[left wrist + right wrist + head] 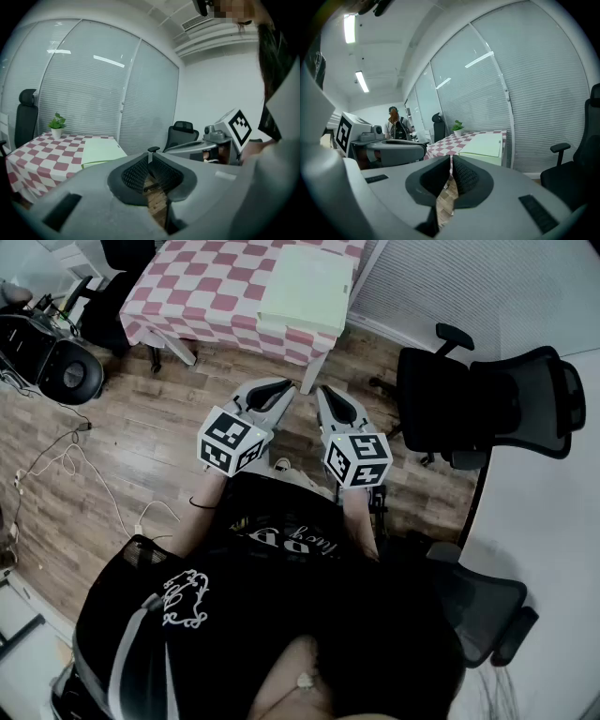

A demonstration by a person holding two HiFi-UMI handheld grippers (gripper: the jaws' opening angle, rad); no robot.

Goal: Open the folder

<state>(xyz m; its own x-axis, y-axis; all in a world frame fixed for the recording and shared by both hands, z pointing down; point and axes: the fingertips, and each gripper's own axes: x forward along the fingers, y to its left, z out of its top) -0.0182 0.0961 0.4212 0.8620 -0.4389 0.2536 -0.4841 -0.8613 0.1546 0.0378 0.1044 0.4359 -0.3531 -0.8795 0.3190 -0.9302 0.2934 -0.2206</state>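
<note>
A pale green folder (307, 290) lies closed at the right end of a pink-and-white checked table (206, 287). It also shows in the left gripper view as the folder (99, 152) and in the right gripper view as the folder (483, 145). Both grippers hang over the wooden floor, well short of the table, side by side. My left gripper (284, 387) is shut with nothing between its jaws. My right gripper (323, 393) is shut and empty too.
A small potted plant (56, 124) stands at the table's far end. Black office chairs (497, 409) stand to the right, another chair (70, 371) to the left. Cables (66, 460) trail over the wooden floor. A white desk edge (553, 549) runs along the right.
</note>
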